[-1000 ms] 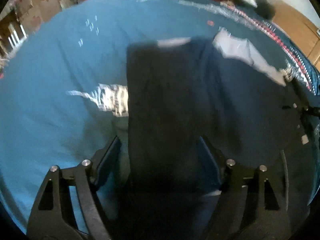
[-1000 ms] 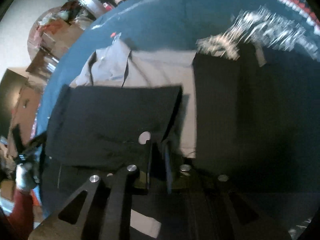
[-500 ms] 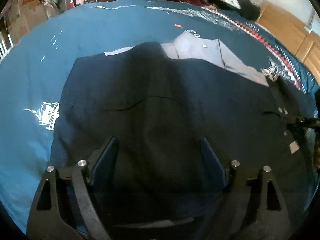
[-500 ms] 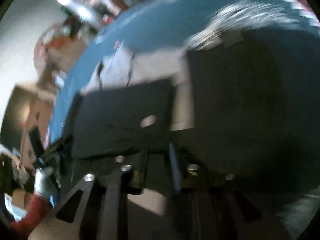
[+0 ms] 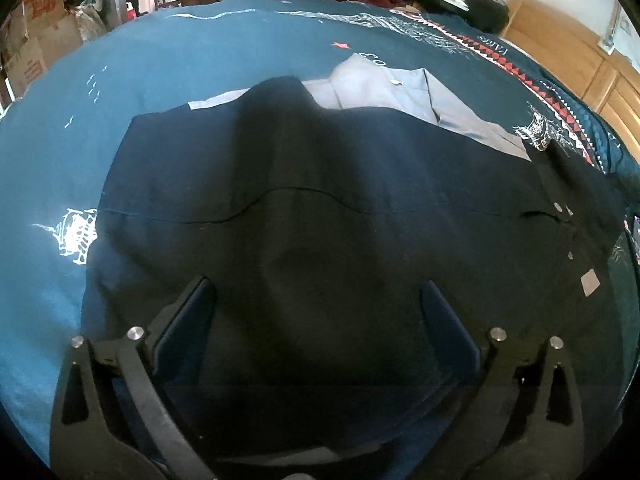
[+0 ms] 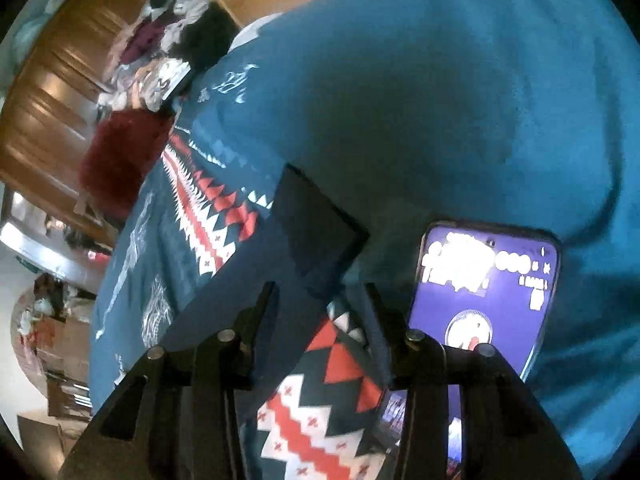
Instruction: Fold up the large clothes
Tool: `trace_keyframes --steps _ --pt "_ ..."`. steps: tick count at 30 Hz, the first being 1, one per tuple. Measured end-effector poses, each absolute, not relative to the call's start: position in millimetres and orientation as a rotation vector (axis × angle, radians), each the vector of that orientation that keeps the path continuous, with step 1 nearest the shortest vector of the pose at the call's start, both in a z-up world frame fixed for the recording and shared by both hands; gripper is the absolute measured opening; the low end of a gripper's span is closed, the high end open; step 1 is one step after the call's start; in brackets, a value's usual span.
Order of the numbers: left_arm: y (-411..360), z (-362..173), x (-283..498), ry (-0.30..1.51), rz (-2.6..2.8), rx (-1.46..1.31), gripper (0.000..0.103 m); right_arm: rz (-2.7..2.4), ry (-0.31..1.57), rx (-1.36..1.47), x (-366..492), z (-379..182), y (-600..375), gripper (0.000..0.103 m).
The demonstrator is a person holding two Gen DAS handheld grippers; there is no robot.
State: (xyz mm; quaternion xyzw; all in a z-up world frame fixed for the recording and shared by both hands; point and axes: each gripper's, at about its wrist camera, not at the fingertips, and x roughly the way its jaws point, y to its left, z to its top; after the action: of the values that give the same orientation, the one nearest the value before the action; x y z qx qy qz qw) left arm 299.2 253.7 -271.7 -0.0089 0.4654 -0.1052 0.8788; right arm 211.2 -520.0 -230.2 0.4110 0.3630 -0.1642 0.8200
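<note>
The dark garment [image 5: 320, 208] lies spread flat on the blue bedspread [image 5: 180, 80], partly covering a grey shirt [image 5: 400, 92] at its far edge. Left gripper [image 5: 316, 320] hovers over the near hem, jaws wide, nothing held. Right gripper [image 6: 320, 312] sits off at the garment's corner [image 6: 316, 220], jaws parted and empty, over the red and white patterned band [image 6: 216, 208] of the bedspread. Risks, as I judge them: a low pinch could catch bedspread together with the hem and drag both; lifting the dark cloth could pull the grey shirt out of place; a central ridge in the cloth could get folded in as a crease. A lit phone [image 6: 484, 296] lies just beside the right gripper and could be knocked or swept under cloth. Boxes [image 5: 32, 40] and a clothes pile [image 6: 160, 52] stand well apart.
</note>
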Motion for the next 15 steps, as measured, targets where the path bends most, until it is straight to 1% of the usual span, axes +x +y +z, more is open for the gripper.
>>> trace_keyframes --steps 8,10,11,12,15 --pt "253 -273 300 0.974 -0.215 -0.012 0.102 -0.35 0.808 0.818 231 -251 -532 0.046" --pt "253 -273 300 0.974 -0.214 -0.01 0.102 -0.359 0.814 0.81 235 -257 -535 0.041" --pt "252 -273 301 0.973 -0.214 -0.009 0.102 -0.36 0.816 0.801 238 -259 -535 0.035" --pt "252 -273 301 0.972 -0.214 -0.008 0.102 -0.352 0.821 0.795 243 -262 -533 0.033" --pt "253 -273 301 0.969 -0.213 -0.008 0.102 -0.332 0.818 0.808 252 -266 -529 0.034"
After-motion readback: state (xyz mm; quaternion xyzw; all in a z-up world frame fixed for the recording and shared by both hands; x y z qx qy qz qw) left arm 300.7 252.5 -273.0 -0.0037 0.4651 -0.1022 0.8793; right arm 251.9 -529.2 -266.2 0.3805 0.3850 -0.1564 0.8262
